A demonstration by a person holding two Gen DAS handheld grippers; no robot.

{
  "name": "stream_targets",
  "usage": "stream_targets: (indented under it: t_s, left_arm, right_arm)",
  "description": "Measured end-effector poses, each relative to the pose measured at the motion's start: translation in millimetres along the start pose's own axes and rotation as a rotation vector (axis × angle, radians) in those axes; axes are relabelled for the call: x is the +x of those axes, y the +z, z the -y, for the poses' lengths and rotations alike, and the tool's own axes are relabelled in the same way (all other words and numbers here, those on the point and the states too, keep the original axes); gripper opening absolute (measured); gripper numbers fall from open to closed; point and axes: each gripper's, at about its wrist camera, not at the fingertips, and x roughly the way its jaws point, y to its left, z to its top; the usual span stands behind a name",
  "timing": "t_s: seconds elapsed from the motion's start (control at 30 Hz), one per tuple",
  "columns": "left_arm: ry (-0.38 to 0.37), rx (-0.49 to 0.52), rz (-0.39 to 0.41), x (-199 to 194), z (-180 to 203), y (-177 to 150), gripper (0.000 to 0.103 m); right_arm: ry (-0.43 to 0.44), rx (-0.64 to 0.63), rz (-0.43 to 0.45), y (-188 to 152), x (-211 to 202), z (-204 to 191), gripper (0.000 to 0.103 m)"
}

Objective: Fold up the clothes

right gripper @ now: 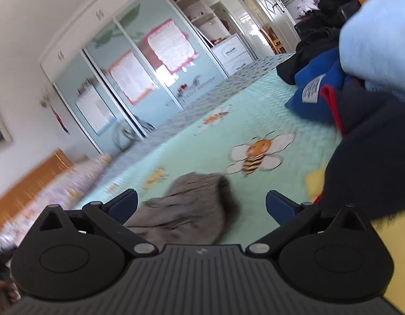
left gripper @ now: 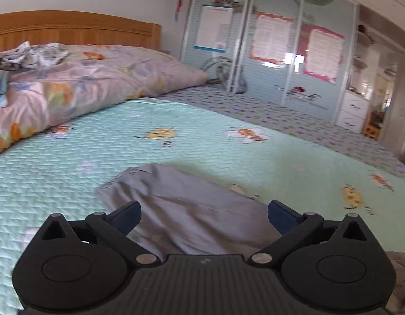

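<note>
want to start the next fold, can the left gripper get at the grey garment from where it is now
Probably yes. The left gripper is open, and the grey garment lies flat on the green bedspread right ahead of its fingers, with nothing between them.

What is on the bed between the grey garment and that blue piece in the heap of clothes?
Only bare bedspread, with a printed bee on it. The right wrist view shows this stretch between the grey garment and the blue piece.
</note>
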Motion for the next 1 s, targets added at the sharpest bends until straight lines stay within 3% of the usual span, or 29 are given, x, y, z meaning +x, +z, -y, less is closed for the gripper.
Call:
stream_targets:
  t_s: [0.07,0.2,0.33,0.47,0.5,0.57,0.6,0.73,0.8,1.0]
  left_arm:
    - [-0.084,0.002,0.026,-4,28,-16,0.102]
    - [-0.13,0.108,0.058,-3,60,-54,0.102]
    - [-0.143,0.171,0.086,5,66,-80,0.102]
    - [-0.149,0.125,0.079,16,56,-84,0.102]
    - [-0.15,0.108,0.076,19,52,-84,0.102]
    - [-0.152,0.071,0.065,24,46,-83,0.102]
    - [-0.153,0.053,0.06,27,43,-83,0.102]
    - [-0.186,-0.011,0.026,34,30,-81,0.102]
    - [-0.206,-0.028,0.014,35,26,-82,0.102]
    - [-0.269,-0.035,0.007,33,26,-82,0.102]
  right_arm:
    - [-0.039,-0.092,-0.028,8,20,-4,0.103]
    - [-0.044,-0.265,-0.117,14,61,-13,0.103]
    - [-0.001,-0.297,-0.196,13,91,-13,0.103]
    - [0.039,-0.226,-0.241,12,107,-5,0.101]
    - [0.054,-0.214,-0.253,12,109,-6,0.093]
    - [0.102,-0.199,-0.287,12,114,-8,0.055]
    - [0.111,-0.194,-0.309,12,117,-10,0.023]
    - [0.058,-0.279,-0.317,15,116,-40,0.014]
    - [0.034,-0.387,-0.278,24,113,-69,0.013]
    - [-0.093,-0.84,-0.056,74,112,-181,0.013]
